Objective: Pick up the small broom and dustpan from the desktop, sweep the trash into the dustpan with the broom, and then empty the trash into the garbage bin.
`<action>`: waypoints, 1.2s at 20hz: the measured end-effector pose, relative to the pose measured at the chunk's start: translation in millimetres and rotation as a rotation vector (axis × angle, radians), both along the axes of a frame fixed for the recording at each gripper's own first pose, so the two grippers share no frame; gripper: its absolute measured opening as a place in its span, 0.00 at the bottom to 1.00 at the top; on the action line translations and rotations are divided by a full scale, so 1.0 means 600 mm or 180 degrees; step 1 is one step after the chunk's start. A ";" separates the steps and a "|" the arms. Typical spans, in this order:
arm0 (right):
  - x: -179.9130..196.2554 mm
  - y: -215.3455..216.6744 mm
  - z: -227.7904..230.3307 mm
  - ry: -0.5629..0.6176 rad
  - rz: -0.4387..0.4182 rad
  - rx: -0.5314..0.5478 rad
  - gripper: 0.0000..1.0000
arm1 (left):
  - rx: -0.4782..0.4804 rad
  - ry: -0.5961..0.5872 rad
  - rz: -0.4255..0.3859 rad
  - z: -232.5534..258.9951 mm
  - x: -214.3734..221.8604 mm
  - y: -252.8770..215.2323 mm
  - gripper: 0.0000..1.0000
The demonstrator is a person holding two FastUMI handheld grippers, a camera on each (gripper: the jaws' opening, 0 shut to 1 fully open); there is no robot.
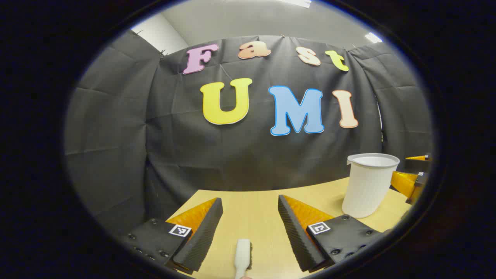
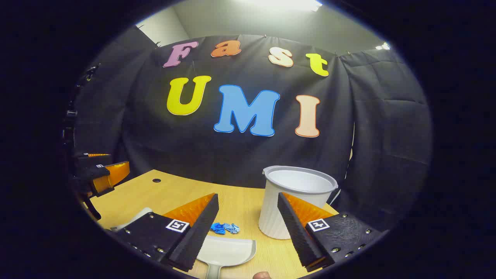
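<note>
Light wooden desktop [image 2: 162, 193] before black cloth. Left gripper [image 1: 250, 232], fingers apart, hovers over the small white broom [image 1: 243, 257]. Right gripper [image 2: 248, 228], fingers apart, hovers over the white plastic dustpan [image 2: 226, 250], near crumpled blue trash [image 2: 224, 228] and a white ribbed garbage bin [image 2: 296, 193].

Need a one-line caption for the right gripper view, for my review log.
Open right claw hovers over the white dustpan, blue trash just ahead, white bin standing on the wooden desk.

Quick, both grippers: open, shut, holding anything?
Left gripper: open, empty, above the small white broom.
Right gripper: open, empty, above the white plastic dustpan.
</note>
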State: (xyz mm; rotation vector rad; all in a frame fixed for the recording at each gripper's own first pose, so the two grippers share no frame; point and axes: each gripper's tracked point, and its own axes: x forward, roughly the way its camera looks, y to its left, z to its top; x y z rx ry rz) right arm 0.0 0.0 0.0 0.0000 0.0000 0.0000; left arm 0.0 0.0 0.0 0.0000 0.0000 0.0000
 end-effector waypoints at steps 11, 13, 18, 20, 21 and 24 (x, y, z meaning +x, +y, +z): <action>0.004 0.028 -0.027 0.0266 0.0128 0.0100 0.95 | -0.0002 0.0152 -0.0076 -0.026 0.007 0.018 0.96; 0.005 0.029 -0.036 0.0319 0.0149 0.0086 0.95 | 0.0002 0.0204 -0.0099 -0.033 0.009 0.018 0.96; 0.004 0.032 -0.070 0.0555 0.0191 0.0048 0.95 | -0.0118 0.0490 -0.0073 -0.083 0.013 0.027 0.96; 0.001 0.038 -0.094 0.0734 0.0244 0.0034 0.95 | -0.0145 0.0739 -0.0059 -0.124 0.020 0.037 0.96; -0.003 0.042 -0.109 0.0830 0.0276 0.0032 0.95 | -0.0155 0.0887 -0.0049 -0.149 0.023 0.043 0.94; -0.006 0.051 -0.141 0.1068 0.0316 0.0024 0.95 | -0.0163 0.1168 -0.0040 -0.193 0.031 0.058 0.96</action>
